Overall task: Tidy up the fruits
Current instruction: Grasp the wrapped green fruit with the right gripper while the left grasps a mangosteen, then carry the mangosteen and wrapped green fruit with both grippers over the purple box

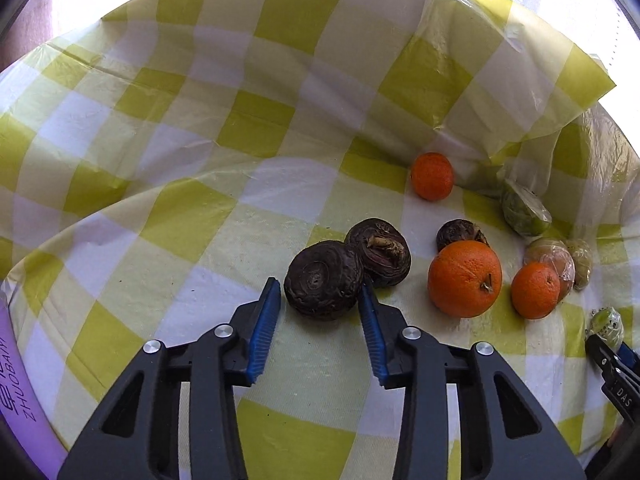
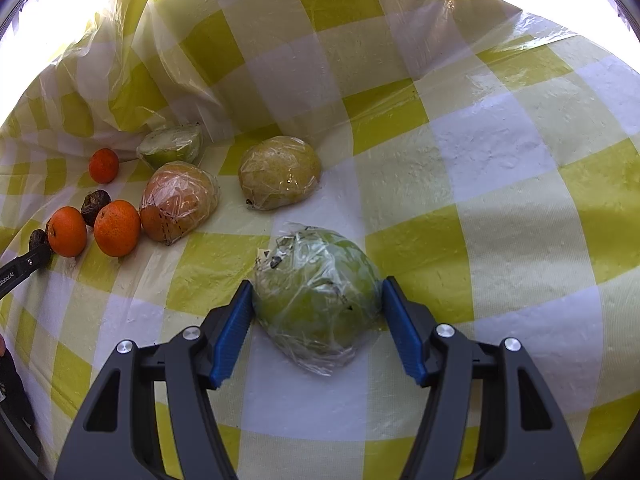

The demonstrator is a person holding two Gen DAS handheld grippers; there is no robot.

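Note:
In the left wrist view my left gripper (image 1: 320,292) stands open around a dark purple fruit (image 1: 323,279); a gap shows at the left pad. A second dark fruit (image 1: 380,251) touches it behind, a third (image 1: 460,233) lies farther right. A large orange (image 1: 465,278) and two small oranges (image 1: 535,289) (image 1: 432,176) lie to the right. In the right wrist view my right gripper (image 2: 318,300) has both pads against a plastic-wrapped green fruit (image 2: 318,296) resting on the cloth. Wrapped yellow (image 2: 280,172), orange-brown (image 2: 178,200) and green (image 2: 172,145) fruits lie beyond.
A yellow-and-white checked cloth (image 1: 240,128) covers the table and rises in folds at the back (image 2: 132,60). A purple rim (image 1: 24,412) runs along the left edge of the left wrist view. The right gripper's tip shows at that view's right edge (image 1: 612,356).

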